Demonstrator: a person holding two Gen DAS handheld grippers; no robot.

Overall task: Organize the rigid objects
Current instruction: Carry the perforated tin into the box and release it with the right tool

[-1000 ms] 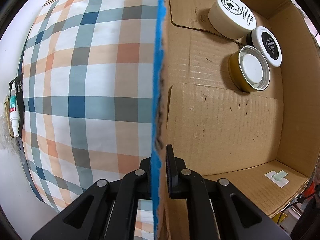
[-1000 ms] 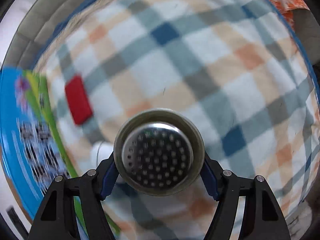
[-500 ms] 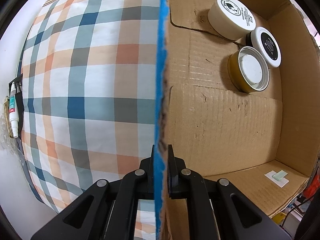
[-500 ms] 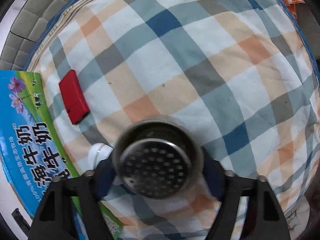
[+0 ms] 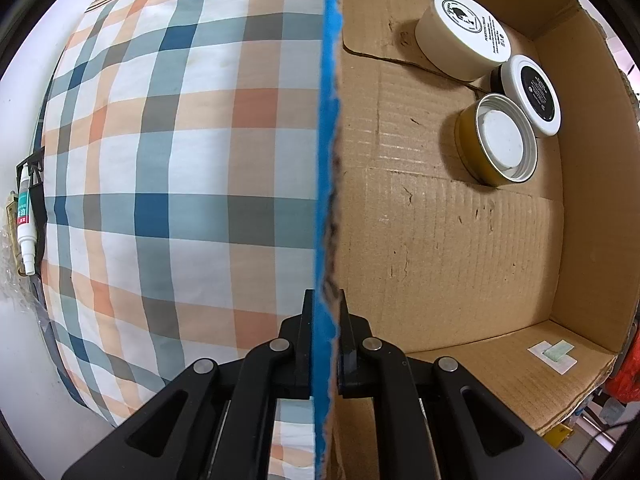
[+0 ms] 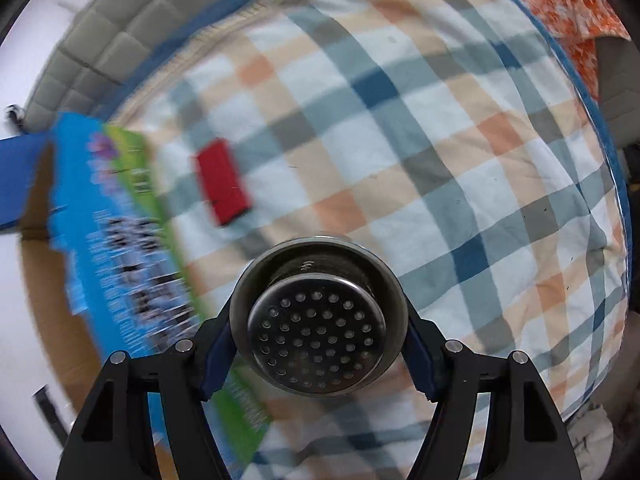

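My left gripper (image 5: pixel 324 300) points straight down, shut on the blue-edged wall of a cardboard box (image 5: pixel 460 248). Three round jars stand in the box's far right corner: a cream one (image 5: pixel 464 40), a white one with a black lid label (image 5: pixel 536 94) and an amber one with a metal lid (image 5: pixel 500 142). My right gripper (image 6: pixel 318 336) holds a round perforated metal strainer (image 6: pixel 316 320) by its rim above the plaid sheet; its jaws are closing on it and the pads press its sides. A flat red block (image 6: pixel 222 182) lies on the sheet beside the box's blue and green printed side (image 6: pixel 116 240).
The plaid bedsheet (image 5: pixel 180 160) fills the area left of the box. A white tube (image 5: pixel 25 216) lies at the sheet's far left edge. A grey padded headboard (image 6: pixel 120 40) and an orange floral cloth (image 6: pixel 572 4) border the bed. A small label (image 5: pixel 554 354) sits on the box flap.
The right gripper has risen with the strainer, and the box's printed side and red block have slid toward the picture's middle. The left gripper has kept its hold on the box wall.
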